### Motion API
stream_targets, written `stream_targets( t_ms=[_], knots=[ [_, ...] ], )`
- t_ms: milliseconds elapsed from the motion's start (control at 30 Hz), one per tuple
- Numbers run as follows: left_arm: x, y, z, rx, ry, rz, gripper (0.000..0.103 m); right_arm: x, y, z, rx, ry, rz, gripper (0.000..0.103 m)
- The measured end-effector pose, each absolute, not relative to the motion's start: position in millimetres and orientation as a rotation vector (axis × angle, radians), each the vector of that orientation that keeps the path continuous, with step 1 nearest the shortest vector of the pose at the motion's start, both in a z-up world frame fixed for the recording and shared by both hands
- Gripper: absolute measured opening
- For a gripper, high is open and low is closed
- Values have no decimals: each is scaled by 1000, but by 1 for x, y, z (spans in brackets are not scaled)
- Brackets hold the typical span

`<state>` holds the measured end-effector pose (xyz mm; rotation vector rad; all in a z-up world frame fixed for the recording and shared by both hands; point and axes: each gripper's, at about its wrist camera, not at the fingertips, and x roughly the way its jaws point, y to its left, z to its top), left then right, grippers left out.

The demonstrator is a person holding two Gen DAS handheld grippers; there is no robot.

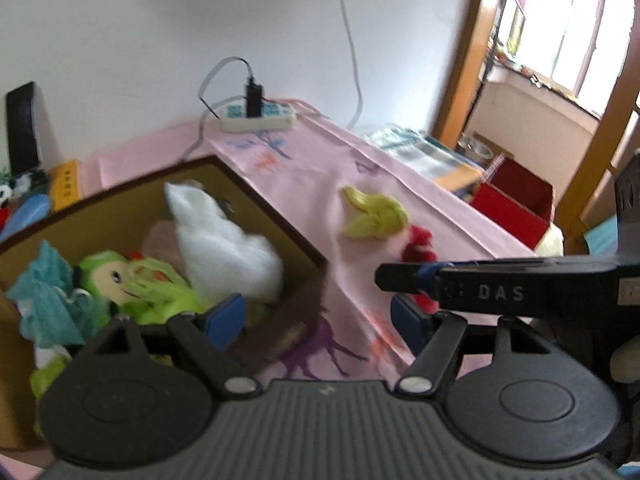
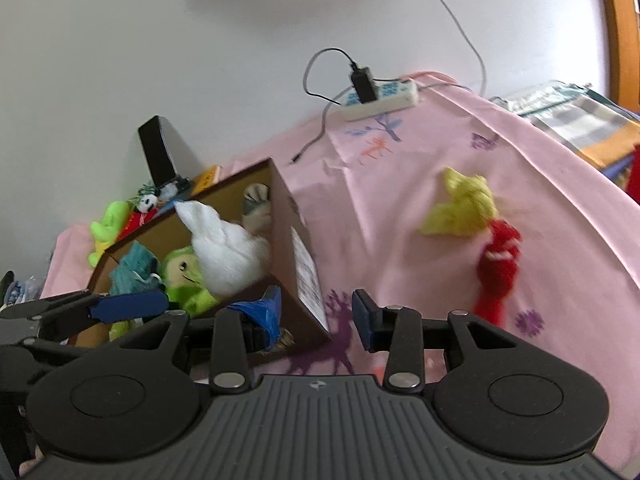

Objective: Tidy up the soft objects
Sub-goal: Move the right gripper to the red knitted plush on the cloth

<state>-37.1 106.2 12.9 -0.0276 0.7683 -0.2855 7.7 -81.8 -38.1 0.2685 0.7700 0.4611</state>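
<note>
Currently: Soft Objects Partly Boxed, Two Remaining on the Table

Overall, the table (image 2: 460,168) is covered by a pink printed cloth. At its left side stands the cardboard box (image 2: 296,240), open at the top. Inside the box lie a white plush (image 2: 224,248), a green doll (image 2: 184,276) and a teal fabric item (image 2: 132,268), touching one another.

Two soft objects lie on the cloth to the right of the box, apart from it: a yellow-green knotted toy (image 2: 464,208) and a red knotted toy (image 2: 500,264), which touch each other.

A white power strip (image 2: 380,100) with a black plug sits at the far edge by the wall.

The left gripper (image 1: 316,316) hovers over the near corner of the box; its fingers are released, with nothing between them.

The right gripper (image 2: 316,312) hovers beside the same corner; its fingers are spread and hold nothing
</note>
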Motion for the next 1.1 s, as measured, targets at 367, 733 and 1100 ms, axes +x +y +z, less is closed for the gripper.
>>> stream_targets(
  t_ms=[367,733,1100],
  knots=[
    [-25,56,-10,35,880,-297,73,3,-119,-61,302,828,400,23],
    [-5,15,-22,103,936,-283,74,15,-154,-72,324,861,376,23],
    [20,-15,-37,154,992,-316,74,25,-187,-82,400,873,316,23]
  ],
)
